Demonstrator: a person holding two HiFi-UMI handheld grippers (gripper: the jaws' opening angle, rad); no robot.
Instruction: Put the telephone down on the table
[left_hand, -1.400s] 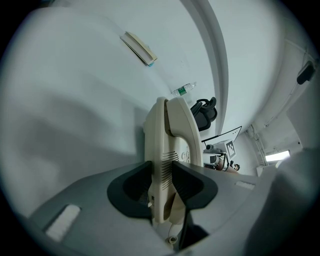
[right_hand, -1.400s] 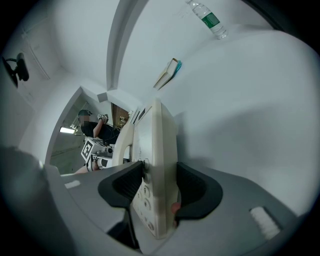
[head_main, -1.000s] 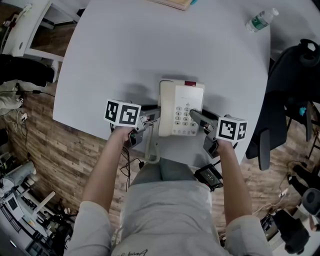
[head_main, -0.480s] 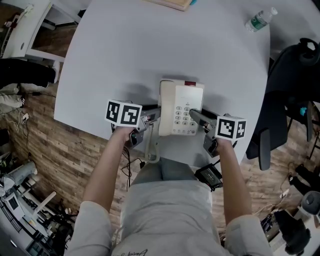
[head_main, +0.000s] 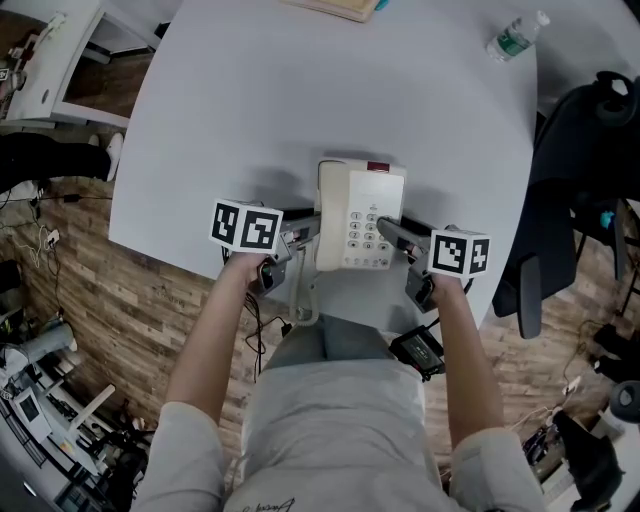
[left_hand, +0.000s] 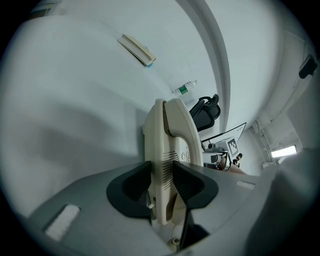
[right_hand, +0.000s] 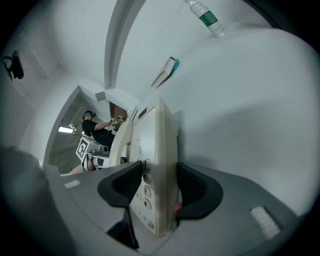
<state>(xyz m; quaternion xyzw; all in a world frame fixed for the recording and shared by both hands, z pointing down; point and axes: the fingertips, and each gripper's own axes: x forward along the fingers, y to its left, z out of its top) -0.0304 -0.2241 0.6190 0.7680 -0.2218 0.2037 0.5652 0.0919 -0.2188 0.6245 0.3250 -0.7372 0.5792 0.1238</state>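
Observation:
A cream telephone (head_main: 360, 215) with its handset on the cradle rests on the white table (head_main: 300, 100), near the front edge. My left gripper (head_main: 308, 228) holds its left side. In the left gripper view the telephone's edge (left_hand: 167, 150) stands between the pads, which still touch it while the jaws are opening. My right gripper (head_main: 392, 232) clamps the right side. In the right gripper view one pad lies on the keypad face (right_hand: 155, 160) and the other on the underside.
A water bottle (head_main: 515, 38) lies at the table's far right and a book (head_main: 335, 8) at its far edge. A black office chair (head_main: 575, 170) stands right of the table. The table's front edge runs just below the telephone.

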